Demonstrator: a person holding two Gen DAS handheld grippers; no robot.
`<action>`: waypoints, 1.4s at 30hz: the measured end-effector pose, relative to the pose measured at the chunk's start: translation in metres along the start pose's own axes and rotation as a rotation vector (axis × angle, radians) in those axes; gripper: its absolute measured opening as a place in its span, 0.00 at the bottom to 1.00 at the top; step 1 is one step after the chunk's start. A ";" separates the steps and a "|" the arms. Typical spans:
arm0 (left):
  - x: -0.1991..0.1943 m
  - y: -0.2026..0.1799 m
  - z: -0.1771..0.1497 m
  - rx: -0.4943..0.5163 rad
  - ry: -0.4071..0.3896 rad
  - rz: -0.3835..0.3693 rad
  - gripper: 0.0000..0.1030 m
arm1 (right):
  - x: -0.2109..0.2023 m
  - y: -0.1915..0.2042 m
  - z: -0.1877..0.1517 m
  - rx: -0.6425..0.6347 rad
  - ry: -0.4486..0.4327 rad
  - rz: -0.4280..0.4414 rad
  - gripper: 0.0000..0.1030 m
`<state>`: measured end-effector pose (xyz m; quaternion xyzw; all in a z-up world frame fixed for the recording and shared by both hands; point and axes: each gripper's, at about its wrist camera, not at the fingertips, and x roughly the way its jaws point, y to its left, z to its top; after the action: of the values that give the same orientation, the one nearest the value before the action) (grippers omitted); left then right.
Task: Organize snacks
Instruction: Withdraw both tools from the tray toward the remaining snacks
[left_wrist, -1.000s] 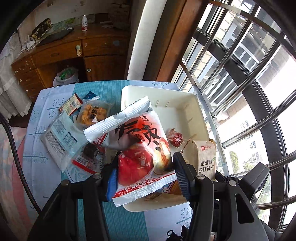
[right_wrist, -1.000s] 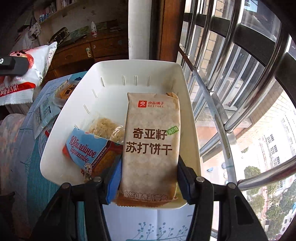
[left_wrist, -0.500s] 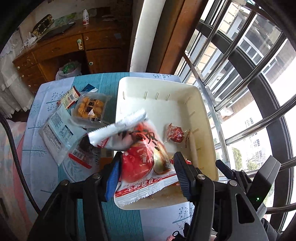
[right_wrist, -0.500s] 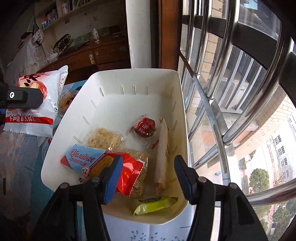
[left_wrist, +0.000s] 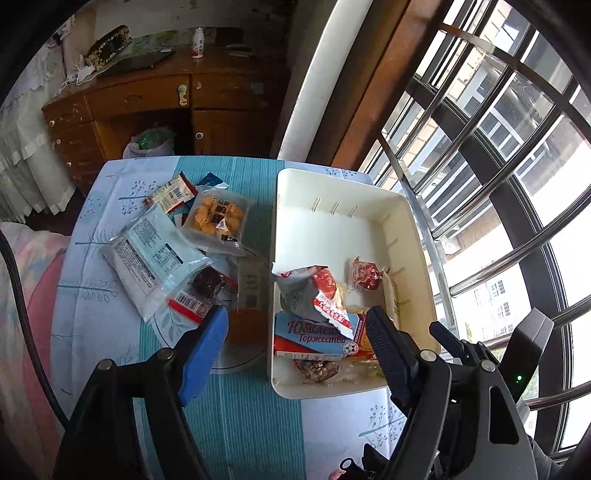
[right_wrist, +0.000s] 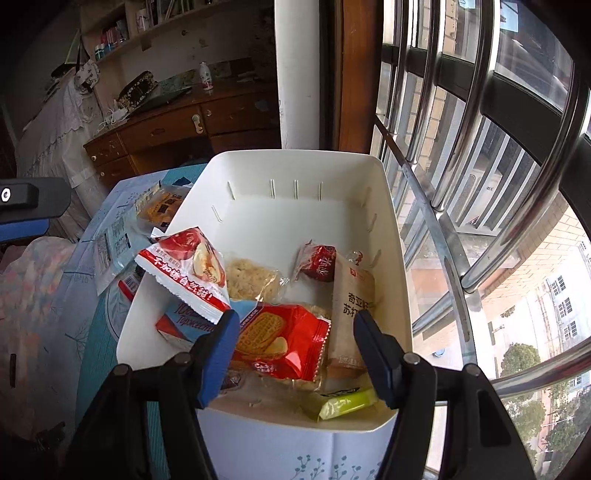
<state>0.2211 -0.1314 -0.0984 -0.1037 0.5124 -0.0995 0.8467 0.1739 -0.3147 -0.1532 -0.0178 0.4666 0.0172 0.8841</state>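
Observation:
A white plastic bin (left_wrist: 343, 206) (right_wrist: 295, 166) stands on the table by the window. In it lie a red-and-white apple snack bag (left_wrist: 325, 295) (right_wrist: 188, 266) propped on its left wall, a blue-and-red biscuit pack (left_wrist: 317, 338) (right_wrist: 280, 336), a beige soda cracker pack (right_wrist: 351, 295), a small red candy (left_wrist: 364, 273) (right_wrist: 319, 262), a rice cake (right_wrist: 251, 277) and a green bar (right_wrist: 347, 402). My left gripper (left_wrist: 295, 347) is open and empty above the bin's near left edge. My right gripper (right_wrist: 291, 350) is open and empty over the bin's near end.
Loose snack packs lie on the teal tablecloth left of the bin: a clear pack of yellow cakes (left_wrist: 218, 218), a pale blue bag (left_wrist: 147, 258), a small white-red packet (left_wrist: 171, 190) and a dark sweet (left_wrist: 207, 282). Window bars (left_wrist: 480, 166) run along the right. A wooden desk (left_wrist: 147, 99) stands behind.
My left gripper opened and dropped the apple snack bag into the bin. My right gripper let go of the soda cracker pack, which now lies in the bin, and drew back.

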 end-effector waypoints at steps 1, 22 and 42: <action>-0.004 0.007 -0.001 -0.003 -0.001 -0.003 0.74 | -0.002 0.004 0.000 0.005 -0.002 0.000 0.63; -0.069 0.182 -0.003 -0.079 -0.005 -0.004 0.86 | -0.027 0.132 -0.002 0.007 -0.064 -0.060 0.66; -0.019 0.288 0.021 -0.393 0.112 -0.131 0.88 | -0.003 0.234 -0.020 -0.012 0.019 -0.078 0.72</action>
<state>0.2491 0.1518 -0.1530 -0.2940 0.5604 -0.0584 0.7721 0.1441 -0.0819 -0.1655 -0.0414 0.4739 -0.0147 0.8795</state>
